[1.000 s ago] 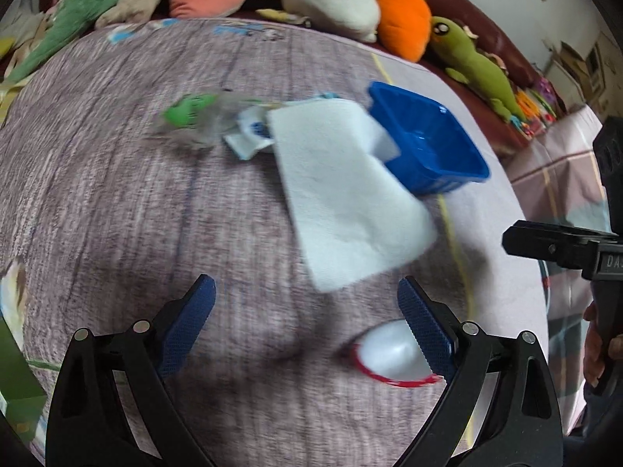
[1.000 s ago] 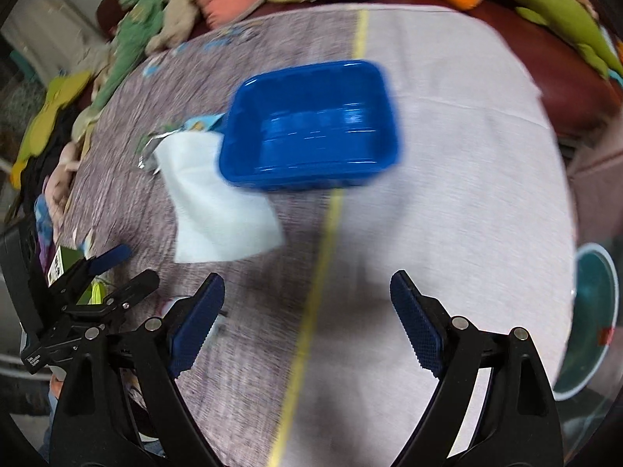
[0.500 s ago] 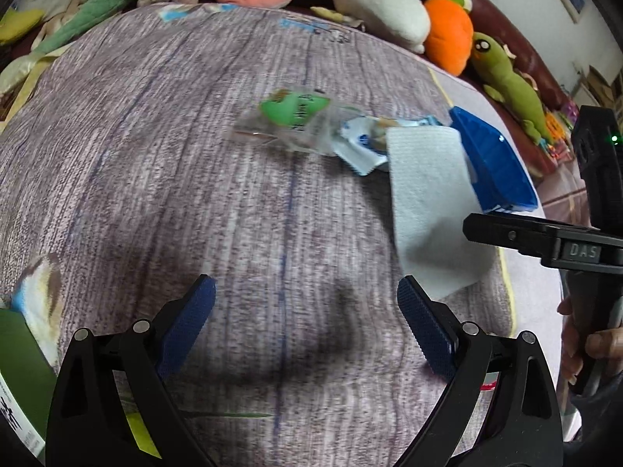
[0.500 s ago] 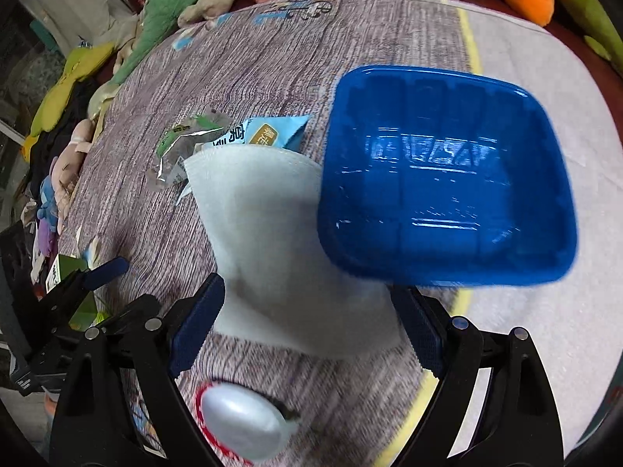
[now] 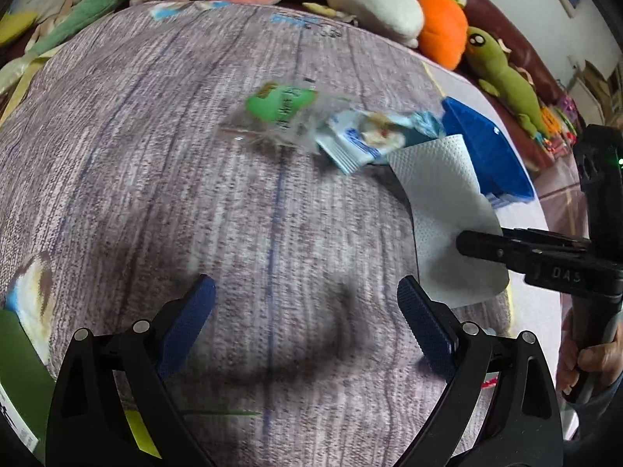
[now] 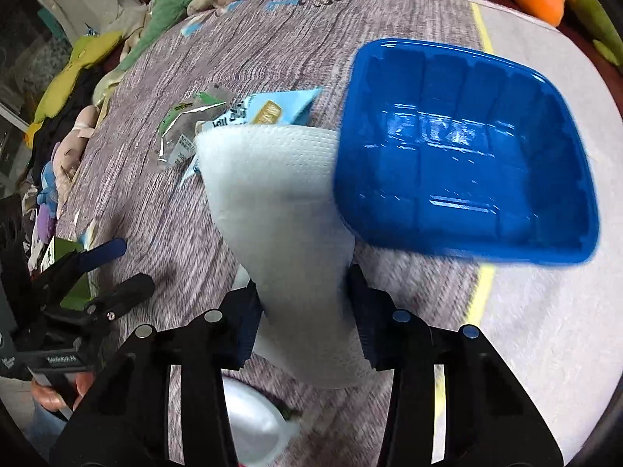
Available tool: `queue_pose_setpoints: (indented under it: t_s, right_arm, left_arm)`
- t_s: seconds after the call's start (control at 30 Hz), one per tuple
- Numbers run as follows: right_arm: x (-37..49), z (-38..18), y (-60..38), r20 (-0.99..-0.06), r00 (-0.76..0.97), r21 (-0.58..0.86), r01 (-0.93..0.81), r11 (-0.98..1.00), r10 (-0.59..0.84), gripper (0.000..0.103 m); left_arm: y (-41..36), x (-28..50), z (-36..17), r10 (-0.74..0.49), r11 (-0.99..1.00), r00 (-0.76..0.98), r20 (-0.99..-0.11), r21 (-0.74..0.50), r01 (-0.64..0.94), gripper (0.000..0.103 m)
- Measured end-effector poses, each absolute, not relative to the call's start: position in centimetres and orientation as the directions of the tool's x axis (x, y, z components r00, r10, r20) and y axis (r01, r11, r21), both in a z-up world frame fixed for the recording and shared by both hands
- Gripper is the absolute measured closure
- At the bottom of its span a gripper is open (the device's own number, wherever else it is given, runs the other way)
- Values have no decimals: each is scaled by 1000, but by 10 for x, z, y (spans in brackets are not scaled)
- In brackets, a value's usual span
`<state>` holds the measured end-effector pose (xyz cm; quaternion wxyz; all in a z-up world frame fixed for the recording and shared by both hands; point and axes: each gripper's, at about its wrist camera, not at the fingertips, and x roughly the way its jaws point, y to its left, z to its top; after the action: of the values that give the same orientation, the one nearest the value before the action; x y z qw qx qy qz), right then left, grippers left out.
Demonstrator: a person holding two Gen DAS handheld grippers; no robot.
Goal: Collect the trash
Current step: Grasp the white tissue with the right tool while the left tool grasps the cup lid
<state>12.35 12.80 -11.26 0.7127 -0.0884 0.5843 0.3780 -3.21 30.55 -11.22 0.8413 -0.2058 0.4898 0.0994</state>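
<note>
Blue tray [image 6: 467, 155] bare inside; right tongs [image 6: 303, 311] pinch paper towel [image 6: 280, 202].

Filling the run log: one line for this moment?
right claw: shut on paper towel | left claw: open, empty | blue tray: empty | wrappers: on table

White dimpled paper towel [image 6: 288, 210], glossy blue tray [image 6: 463, 151], green-labelled clear wrapper [image 5: 280, 107], light blue wrapper [image 5: 358, 140], mauve wood-grain tablecloth [image 5: 155, 155] with yellow stripe
</note>
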Motion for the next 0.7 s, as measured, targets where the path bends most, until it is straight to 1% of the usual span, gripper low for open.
queue_pose_setpoints:
  t_s: [0.1, 0.27, 0.3, 0.37, 0.43, 0.47, 0.5, 0.53, 0.6, 0.67, 0.7]
  right_arm:
    - [123, -107, 110, -891, 7, 355, -613, 706, 454, 62]
    - [121, -108, 89, -897, 7, 354, -587, 728, 441, 62]
    - [121, -109, 84, -899, 2, 357, -577, 734, 439, 59]
    - [123, -113, 73, -894, -9, 380, -545, 748, 447, 49]
    - [122, -113, 70, -898, 13, 360, -551, 752, 440, 49]
    - [121, -112, 69, -899, 23, 351, -558, 752, 437, 56]
    - [121, -111, 69, -899, 29, 346, -564, 750, 437, 66]
    - [121, -110, 70, -899, 35, 340, -571, 747, 436, 71]
    - [123, -106, 71, -896, 45, 338, -576, 744, 442, 72]
    - [125, -105, 74, -892, 39, 347, -577, 739, 450, 69]
    - [127, -103, 76, -890, 47, 344, -581, 737, 453, 58]
  left_arm:
    - [292, -32, -112, -59, 905, 503, -862, -259, -338, 8]
    - [262, -29, -111, -87, 924, 495, -865, -256, -284, 8]
    - [256, -30, -111, -93, 927, 493, -865, -256, -275, 8]
    - [245, -30, -111, -95, 934, 489, -867, -248, -258, 8]
    - [236, -31, -111, -94, 938, 486, -869, -240, -249, 8]
    - [234, -33, -112, -94, 939, 484, -870, -239, -248, 8]
    - [232, -34, -113, -93, 939, 480, -872, -238, -249, 8]
    - [230, -35, -114, -93, 938, 476, -874, -238, -252, 8]
    - [227, -36, -115, -95, 937, 469, -878, -238, -255, 8]
    - [226, -38, -114, -93, 938, 465, -880, -234, -256, 8]
    - [225, -39, -114, -91, 938, 465, -881, -232, -256, 8]
